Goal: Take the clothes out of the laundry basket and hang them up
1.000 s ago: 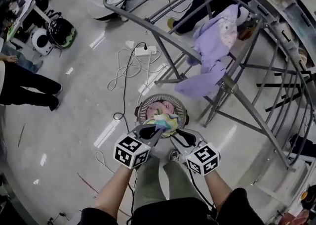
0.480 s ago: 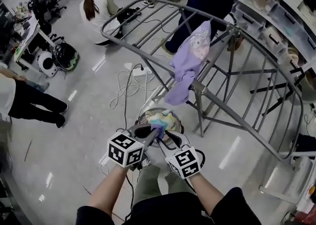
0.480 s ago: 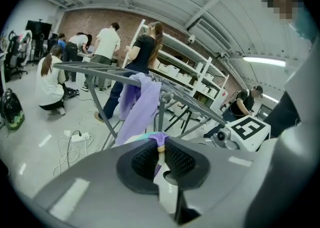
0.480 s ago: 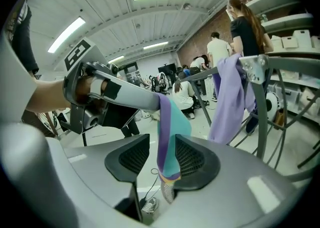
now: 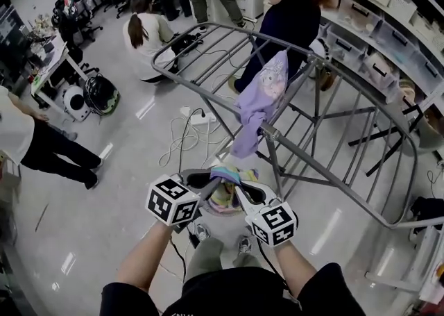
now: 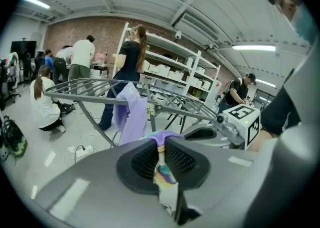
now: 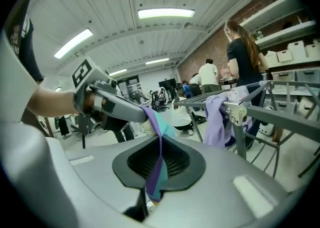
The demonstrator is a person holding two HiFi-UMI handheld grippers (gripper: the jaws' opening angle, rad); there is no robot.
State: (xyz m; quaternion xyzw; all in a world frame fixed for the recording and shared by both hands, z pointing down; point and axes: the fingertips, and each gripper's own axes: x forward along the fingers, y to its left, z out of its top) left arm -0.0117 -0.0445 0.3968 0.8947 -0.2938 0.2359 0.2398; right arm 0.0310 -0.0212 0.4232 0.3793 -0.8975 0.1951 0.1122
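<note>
A pastel multicoloured garment (image 5: 227,184) hangs between my two grippers, below chest height in the head view. My left gripper (image 5: 218,181) is shut on its purple-edged fold (image 6: 161,168). My right gripper (image 5: 237,188) is shut on a purple and teal strip of the same garment (image 7: 158,169), which stretches over to the left gripper (image 7: 116,105). The grey drying rack (image 5: 277,137) stands just ahead, with a lilac garment (image 5: 258,99) draped over its near bar. The garment and grippers hide the laundry basket.
White cables and a power strip (image 5: 198,119) lie on the floor under the rack. A seated person (image 5: 149,35) and standing people (image 5: 295,2) are beyond it. Shelves with boxes (image 5: 378,37) line the right side. A person's dark legs (image 5: 55,158) stand at the left.
Both grippers have lifted the multicoloured garment up and off the basket, toward the rack. The right gripper's jaws, open beside the cloth earlier, are now shut on it.
</note>
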